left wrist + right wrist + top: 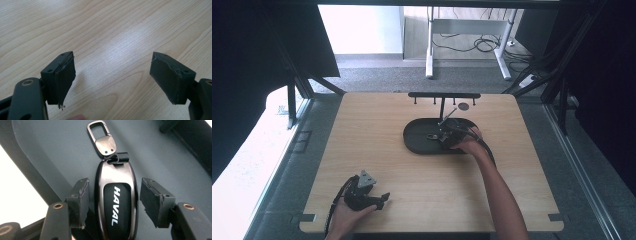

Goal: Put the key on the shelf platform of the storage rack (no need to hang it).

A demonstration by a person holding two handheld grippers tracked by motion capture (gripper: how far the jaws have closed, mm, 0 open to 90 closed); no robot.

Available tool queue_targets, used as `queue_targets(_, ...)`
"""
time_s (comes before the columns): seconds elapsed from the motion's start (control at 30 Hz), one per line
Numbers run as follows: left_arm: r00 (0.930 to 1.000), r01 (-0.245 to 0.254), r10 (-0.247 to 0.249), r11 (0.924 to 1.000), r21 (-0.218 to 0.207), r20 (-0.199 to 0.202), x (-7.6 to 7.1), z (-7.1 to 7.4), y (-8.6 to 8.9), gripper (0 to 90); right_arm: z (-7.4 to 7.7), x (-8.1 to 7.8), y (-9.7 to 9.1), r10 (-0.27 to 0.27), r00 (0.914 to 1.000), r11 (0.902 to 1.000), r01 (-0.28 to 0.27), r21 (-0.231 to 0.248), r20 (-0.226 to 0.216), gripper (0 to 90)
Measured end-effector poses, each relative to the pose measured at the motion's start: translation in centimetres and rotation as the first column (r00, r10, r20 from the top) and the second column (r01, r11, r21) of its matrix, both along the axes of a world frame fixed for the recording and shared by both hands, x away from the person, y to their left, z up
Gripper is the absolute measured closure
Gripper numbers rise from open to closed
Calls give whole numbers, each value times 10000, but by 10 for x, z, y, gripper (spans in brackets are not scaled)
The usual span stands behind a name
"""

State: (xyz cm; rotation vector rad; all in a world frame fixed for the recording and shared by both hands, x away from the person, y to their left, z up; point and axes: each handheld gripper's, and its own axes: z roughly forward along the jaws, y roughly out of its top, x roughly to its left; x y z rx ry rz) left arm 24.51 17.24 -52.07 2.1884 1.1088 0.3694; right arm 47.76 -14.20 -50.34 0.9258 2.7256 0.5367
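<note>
Right gripper (113,203): you hold it over the tray (414,142), and its jaws stand apart with the key fob (116,206) between them. In the right gripper view one pad is just beside the fob's side and the other pad has a small gap to it; I cannot tell if any pad touches.
Left gripper (112,80): your jaws are wide apart, with nothing between them, over bare table (105,30). In the high view it (384,198) is well apart from the tray, toward your near left corner.
Key fob: it lies flat inside the tray, dark and glossy, with the white word HAVAL on it.
Clip (101,137): metal, joined to the fob's far end, also lying on the tray floor.
Tray: black, oval, on the table's far middle part.
Rack (443,95): a black bar with small hooks, standing just behind the tray.
</note>
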Motion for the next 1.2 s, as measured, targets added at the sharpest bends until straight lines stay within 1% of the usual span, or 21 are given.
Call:
queue_targets(0.07, 10000, -8, 8, 10000, -4, 6, 0, 0, 0, 209, 3, -2, 0, 100, 9998, 9999, -101, 78, 193, 399)
queue_targets(0.13, 10000, 1, -1, 10000, -2, 7, 0, 1, 1, 209, 7, -4, 0, 5, 9993, 9998, -12, 201, 372, 398)
queue_targets(0.17, 10000, -3, 3, 10000, -8, 14, 0, 1, 1, 209, 10, -5, 0, 74, 9988, 9995, -89, 311, 478, 398)
queue_targets(0.23, 10000, 17, -17, 10000, -73, 8, 1, 1, 1, 209, 16, -10, 0, 43, 9982, 9991, -69, 428, 606, 398)
queue_targets(0.27, 10000, 16, -16, 10000, -78, 6, 1, 2, 1, 209, 18, -11, 0, 129, 9972, 9986, -166, 497, 735, 399)
queue_targets(0.3, 10000, -2, 2, 9999, -106, -8, 1, 2, 1, 209, 20, -13, 0, 105, 9975, 9984, -143, 545, 700, 398)
queue_targets(0.33, 10000, 6, -6, 10000, -83, 4, 2, 2, 1, 209, 22, -14, -1, 263, 9964, 9977, -313, 605, 808, 398)
queue_targets(0.4, 10000, -1, 1, 10000, -63, -1, 2, 2, 1, 209, 27, -19, -1, 283, 9948, 9972, -348, 658, 975, 399)
queue_targets(0.57, 10000, 0, 0, 10000, -94, 35, 1, 4, 1, 209, 34, -29, 2, 485, 9927, 9958, -567, 723, 1100, 399)
queue_targets(0.6, 10000, -2, 3, 10000, -93, 50, 1, 4, 1, 208, 36, -32, 2, 607, 9911, 9949, -697, 728, 1186, 399)
queue_targets(0.73, 10000, -38, 38, 10000, -91, 70, 1, 5, 1, 208, 42, -42, 3, 698, 9893, 9918, -825, 971, 1279, 399)
queue_targets(0.87, 9999, -83, 84, 9999, -84, 75, -1, 5, 3, 207, 46, -53, -2, 721, 9882, 9873, -900, 1307, 1353, 400)
queue_targets(0.97, 9999, -70, 71, 9999, -92, 128, -1, 6, 3, 207, 47, -62, -7, 766, 9867, 9849, -973, 1433, 1436, 403)
queue_targets(1.07, 9999, -50, 53, 9998, -184, 155, -2, 6, 3, 207, 49, -74, -15, 752, 9851, 9811, -1009, 1651, 1550, 408)
queue_targets(1.2, 9999, 16, -15, 9999, -131, 104, -2, 5, 2, 207, 51, -90, -24, 781, 9826, 9736, -1115, 1993, 1683, 410)
